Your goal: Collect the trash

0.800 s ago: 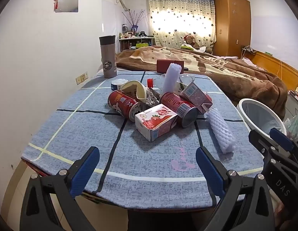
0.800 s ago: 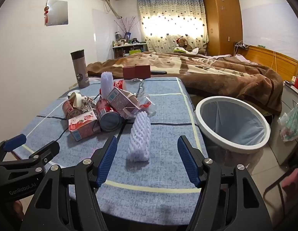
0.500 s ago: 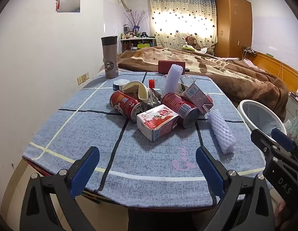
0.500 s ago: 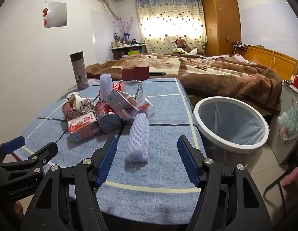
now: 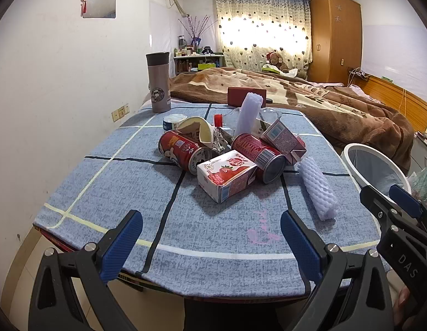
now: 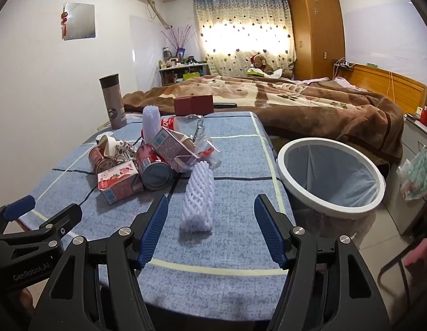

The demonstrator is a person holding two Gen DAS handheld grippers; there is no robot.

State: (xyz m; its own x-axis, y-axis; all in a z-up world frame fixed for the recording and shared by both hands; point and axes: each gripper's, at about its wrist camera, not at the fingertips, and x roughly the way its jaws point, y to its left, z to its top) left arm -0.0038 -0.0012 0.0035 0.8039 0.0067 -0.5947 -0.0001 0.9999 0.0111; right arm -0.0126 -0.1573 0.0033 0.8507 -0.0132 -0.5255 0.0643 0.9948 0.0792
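A heap of trash lies mid-table on the blue cloth: two red cans (image 5: 183, 149) (image 5: 258, 155), a strawberry milk carton (image 5: 227, 175) (image 6: 118, 183), a pink carton (image 5: 283, 139), a crushed paper cup (image 5: 198, 132) and an upright foam net (image 5: 249, 115). A second white foam net (image 5: 318, 190) (image 6: 198, 198) lies apart, nearest the right gripper. Left gripper (image 5: 210, 245) hangs open over the near table edge, empty. Right gripper (image 6: 210, 231) is open too, with the foam net just beyond its fingertips. A white-rimmed bin (image 6: 330, 176) (image 5: 374, 165) stands right of the table.
A grey thermos (image 5: 158, 82) stands at the far left corner and a dark red box (image 5: 246, 96) at the far edge. A bed with a brown blanket (image 6: 309, 107) lies behind. A plastic bag (image 6: 414, 176) hangs right of the bin. The white wall runs along the left.
Both views have shifted slightly: the table and trash sit a little lower and nearer in frame. Nothing on the table has moved and both grippers stay open.
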